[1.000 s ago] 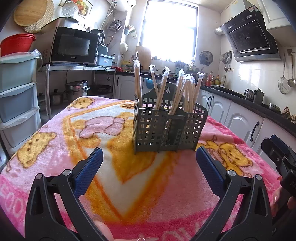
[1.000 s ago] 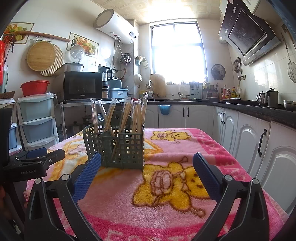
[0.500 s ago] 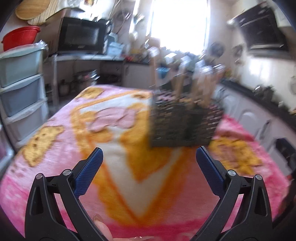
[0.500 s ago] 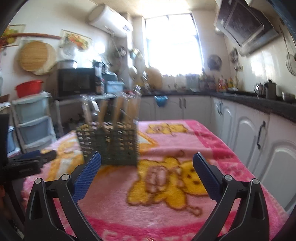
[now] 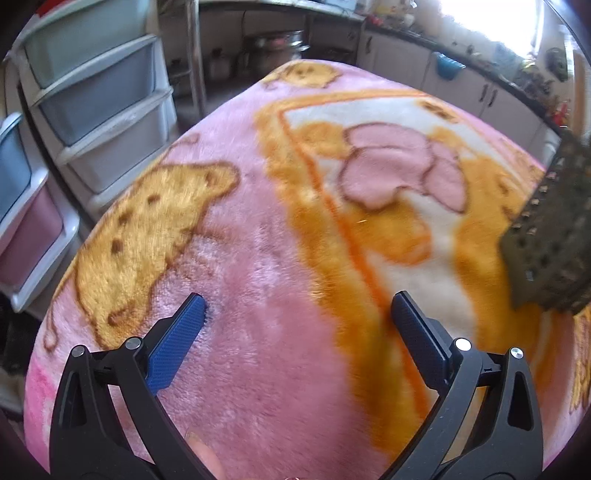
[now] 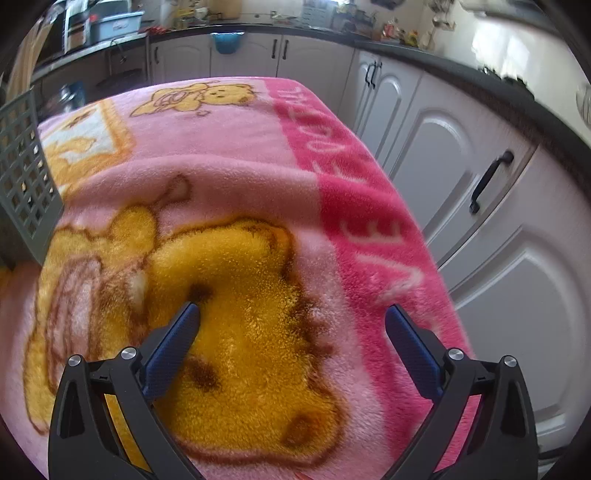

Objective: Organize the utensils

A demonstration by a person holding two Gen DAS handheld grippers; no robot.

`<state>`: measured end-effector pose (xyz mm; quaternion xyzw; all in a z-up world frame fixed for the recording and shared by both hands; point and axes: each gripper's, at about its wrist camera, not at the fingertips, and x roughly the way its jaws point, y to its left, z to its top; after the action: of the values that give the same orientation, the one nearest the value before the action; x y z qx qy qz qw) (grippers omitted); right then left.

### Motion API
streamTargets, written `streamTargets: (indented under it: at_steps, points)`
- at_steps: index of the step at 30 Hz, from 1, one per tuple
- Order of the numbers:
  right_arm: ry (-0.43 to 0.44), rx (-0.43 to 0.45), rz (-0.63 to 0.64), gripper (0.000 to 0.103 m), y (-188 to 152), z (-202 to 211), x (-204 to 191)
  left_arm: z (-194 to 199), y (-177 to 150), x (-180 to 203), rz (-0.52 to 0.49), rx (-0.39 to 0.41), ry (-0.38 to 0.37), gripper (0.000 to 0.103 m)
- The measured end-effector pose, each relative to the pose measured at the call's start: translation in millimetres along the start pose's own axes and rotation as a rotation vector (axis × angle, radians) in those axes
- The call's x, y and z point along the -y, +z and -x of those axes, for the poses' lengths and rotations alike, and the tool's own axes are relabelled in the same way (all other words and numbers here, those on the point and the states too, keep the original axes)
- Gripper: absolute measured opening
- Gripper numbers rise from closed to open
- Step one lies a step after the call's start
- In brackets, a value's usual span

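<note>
A grey lattice utensil holder (image 5: 550,236) shows only as a blurred lower corner at the right edge of the left wrist view, and as a side wall (image 6: 26,173) at the left edge of the right wrist view. The chopsticks in it are out of frame. My left gripper (image 5: 297,306) is open, tipped down close over the pink blanket (image 5: 280,369), nothing between its fingers. My right gripper (image 6: 291,314) is open too, low over a yellow bear print (image 6: 240,295), to the right of the holder.
The blanket-covered table ends near white cabinet doors (image 6: 498,221) on the right. Stacked plastic drawers (image 5: 96,92) stand beyond the table's left side. A dark counter (image 6: 258,29) with clutter runs along the back wall.
Both grippers have tilted downward and dropped toward the blanket, spreading apart. The holder has slid from the centre to the edge of each view. Both stay open.
</note>
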<state>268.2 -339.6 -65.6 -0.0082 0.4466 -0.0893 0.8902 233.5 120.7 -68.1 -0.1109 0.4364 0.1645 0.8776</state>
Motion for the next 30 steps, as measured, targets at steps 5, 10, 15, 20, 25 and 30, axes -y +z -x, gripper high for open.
streamTargets:
  at_steps: [5, 10, 15, 20, 25, 30]
  points:
    - [0.074, -0.022, -0.069, 0.097, -3.0, -0.5, 14.8, -3.3, -0.8, 8.5, -0.039, -0.014, 0.051, 0.093]
    - [0.083, -0.027, -0.073, 0.098, -2.1, -1.0, 15.2, -3.3, -0.6, 6.9, -0.037, -0.014, 0.05, 0.093]
    - [0.088, -0.028, -0.077, 0.098, -2.5, -1.2, 15.9, -3.1, -0.1, 7.7, -0.038, -0.015, 0.05, 0.093]
    - [0.087, -0.028, -0.076, 0.098, -2.5, -1.5, 15.8, -2.5, -0.6, 6.6, -0.038, -0.014, 0.05, 0.093]
    - [0.087, -0.028, -0.076, 0.098, -2.8, -0.5, 14.7, -2.8, -0.5, 6.8, -0.038, -0.014, 0.05, 0.093]
    - [0.087, -0.028, -0.076, 0.098, -2.3, -1.8, 16.1, -2.7, -0.6, 6.7, -0.038, -0.015, 0.05, 0.093]
